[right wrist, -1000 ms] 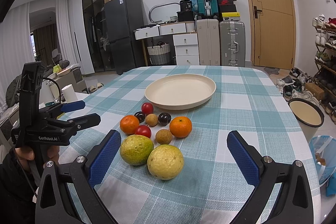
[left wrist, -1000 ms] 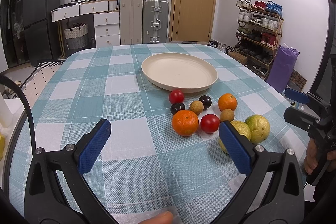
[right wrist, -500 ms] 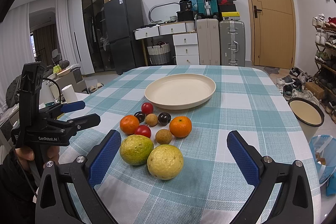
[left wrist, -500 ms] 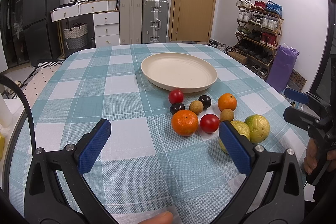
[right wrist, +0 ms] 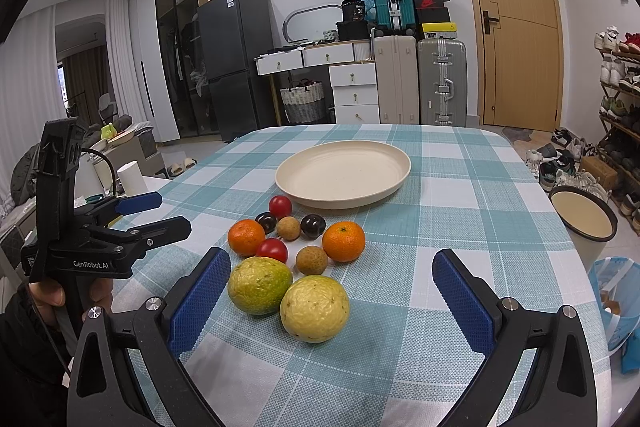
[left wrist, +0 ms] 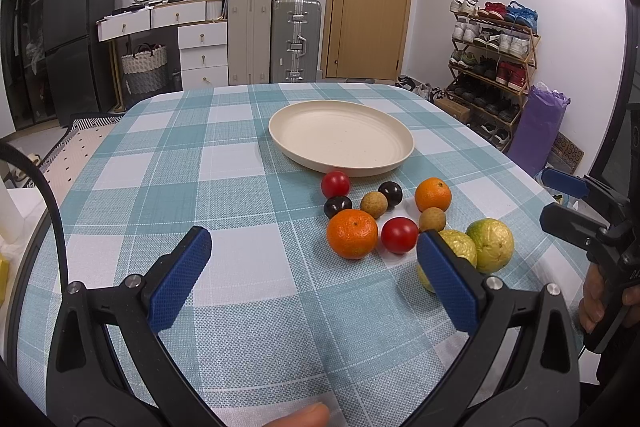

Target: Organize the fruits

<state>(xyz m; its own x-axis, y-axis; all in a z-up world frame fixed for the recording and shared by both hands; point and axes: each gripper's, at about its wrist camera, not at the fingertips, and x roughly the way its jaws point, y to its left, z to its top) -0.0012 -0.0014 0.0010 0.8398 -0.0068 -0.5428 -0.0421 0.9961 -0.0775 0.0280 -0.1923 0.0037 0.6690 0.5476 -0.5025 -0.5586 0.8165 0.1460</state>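
Right wrist view is showing the right gripper point(right wrist: 332, 301) hanging low over the near table edge w/ jaws spread wide and nothing between the pads. It's looking lined up on the two guavas point(right wrist: 288, 297), which are sitting closest to it, touching each other, so prob. the first pick, though that's my guess. Rest of the fruit is bunching just beyond: two oranges point(right wrist: 344, 241), two tomatoes point(right wrist: 280, 205), two dark plums point(right wrist: 313, 225) and two small brown ones point(right wrist: 311, 259), all loose on the checked cloth point(right wrist: 460, 211), none plated yet. The plate point(right wrist: 396, 183) is waiting bare right behind the cluster, near enough that each carry should be short.

Left gripper point(left wrist: 312, 275) is hovering further back, jaws also wide apart and holding nothing, w/ the near orange point(left wrist: 352, 233) roughly ahead of its gap. In the right view it's standing off to the side, likely keeping clear so the two don't clash. Task is looking barely begun.
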